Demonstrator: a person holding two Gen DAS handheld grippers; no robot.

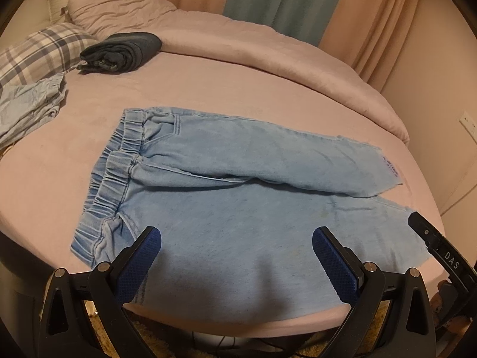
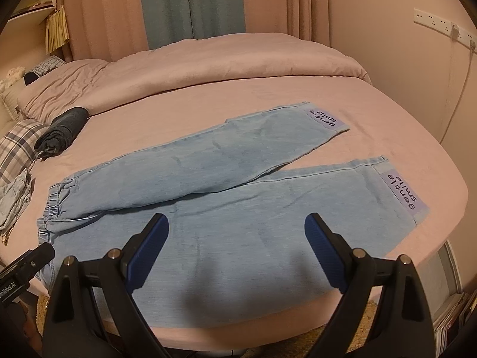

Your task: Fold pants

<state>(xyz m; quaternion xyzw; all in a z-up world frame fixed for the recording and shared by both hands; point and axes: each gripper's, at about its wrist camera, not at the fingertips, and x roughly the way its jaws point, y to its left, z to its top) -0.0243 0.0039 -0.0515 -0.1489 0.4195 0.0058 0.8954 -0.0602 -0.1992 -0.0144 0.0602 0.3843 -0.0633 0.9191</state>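
Denim pants (image 1: 238, 185), soft, limp, lay flat on bed (image 1: 268, 68), frame centre. Left gripper (image 1: 237, 243) and right gripper (image 2: 237, 228) hovered wide, empty. Best hold judged: waistband (image 1: 119, 164), hems.

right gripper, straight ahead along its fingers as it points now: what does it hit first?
Most likely the light blue pants: the open right gripper points at the near leg, spread flat on the bed. Height above the fabric is unclear.
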